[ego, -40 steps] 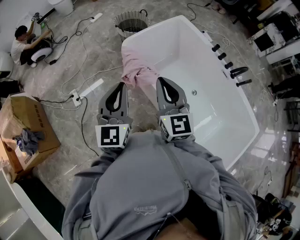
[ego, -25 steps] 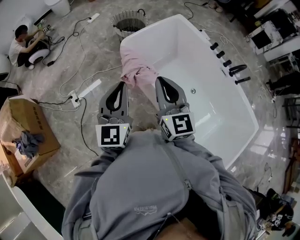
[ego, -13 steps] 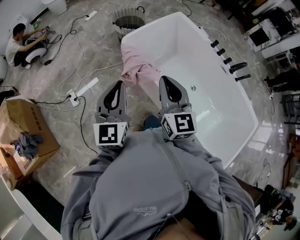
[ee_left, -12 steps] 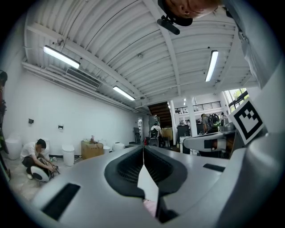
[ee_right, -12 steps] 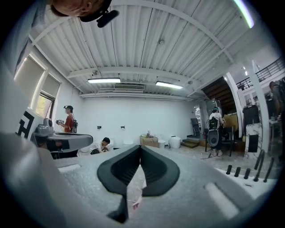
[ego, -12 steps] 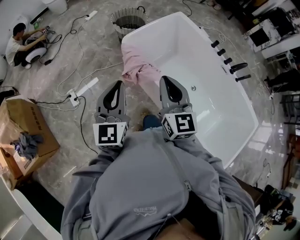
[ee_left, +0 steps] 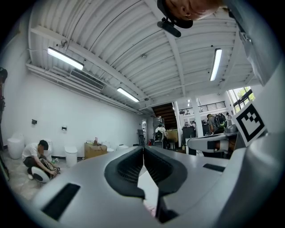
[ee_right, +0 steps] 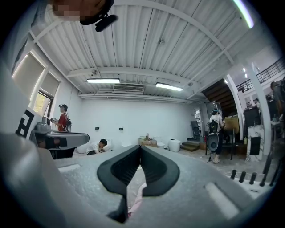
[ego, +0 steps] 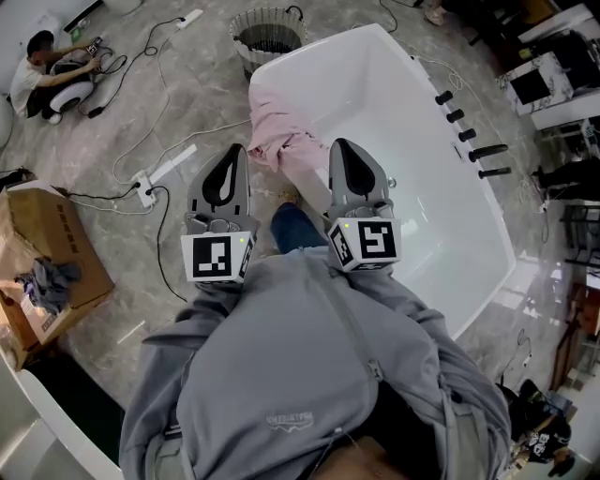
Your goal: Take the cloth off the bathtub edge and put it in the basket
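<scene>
Holding left tool (ego: pixel 234 155) and right tool (ego: pixel 343 148) clenched on nothing, just short of cloth (ego: pixel 281 141) draped over bathtub edge (ego: pixel 311 180); risks shoving cloth off the edge inward if not opened first; further out, could drop it short of basket (ego: pixel 267 28) or snag power strip (ego: pixel 167 166).
</scene>
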### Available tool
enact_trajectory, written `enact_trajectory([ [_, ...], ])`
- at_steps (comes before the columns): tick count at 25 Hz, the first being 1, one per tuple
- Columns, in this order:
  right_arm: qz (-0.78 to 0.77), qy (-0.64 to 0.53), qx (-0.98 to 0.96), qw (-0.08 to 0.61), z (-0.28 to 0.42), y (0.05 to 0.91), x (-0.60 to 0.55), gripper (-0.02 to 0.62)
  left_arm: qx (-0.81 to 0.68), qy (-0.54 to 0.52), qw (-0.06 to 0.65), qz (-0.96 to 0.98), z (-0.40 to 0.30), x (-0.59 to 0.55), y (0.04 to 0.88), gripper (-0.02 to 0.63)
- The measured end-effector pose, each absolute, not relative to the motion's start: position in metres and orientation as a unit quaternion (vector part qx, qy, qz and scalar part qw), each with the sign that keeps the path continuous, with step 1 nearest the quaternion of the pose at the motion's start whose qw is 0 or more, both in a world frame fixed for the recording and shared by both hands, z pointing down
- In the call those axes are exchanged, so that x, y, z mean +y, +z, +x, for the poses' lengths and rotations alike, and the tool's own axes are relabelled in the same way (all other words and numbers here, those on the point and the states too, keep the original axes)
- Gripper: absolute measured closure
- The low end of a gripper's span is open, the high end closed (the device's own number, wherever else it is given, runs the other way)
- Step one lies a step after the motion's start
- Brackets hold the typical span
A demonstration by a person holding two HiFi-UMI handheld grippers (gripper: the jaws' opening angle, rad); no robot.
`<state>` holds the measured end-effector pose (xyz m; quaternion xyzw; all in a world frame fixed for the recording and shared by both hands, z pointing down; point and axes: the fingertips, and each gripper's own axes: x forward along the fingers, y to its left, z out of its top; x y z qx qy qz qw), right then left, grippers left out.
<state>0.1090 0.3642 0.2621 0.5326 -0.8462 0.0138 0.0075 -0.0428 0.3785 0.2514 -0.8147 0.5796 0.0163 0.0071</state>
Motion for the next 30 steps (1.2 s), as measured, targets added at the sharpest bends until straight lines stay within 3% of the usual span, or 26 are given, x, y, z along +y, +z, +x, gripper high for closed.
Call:
enact_trajectory([
  [16, 0.491, 0.030, -0.870, 0.038, 0.111, 0.292, 0.177, 0.591, 0.580, 0.022, 0.001, -0.814, -0.020, 0.193, 0.258, 0.595],
  [30, 0.479, 0.065, -0.873, 0.062, 0.111, 0.336, 0.115, 0.591, 0.575, 0.001, -0.023, -0.818, -0.014, 0.130, 0.289, 0.597],
])
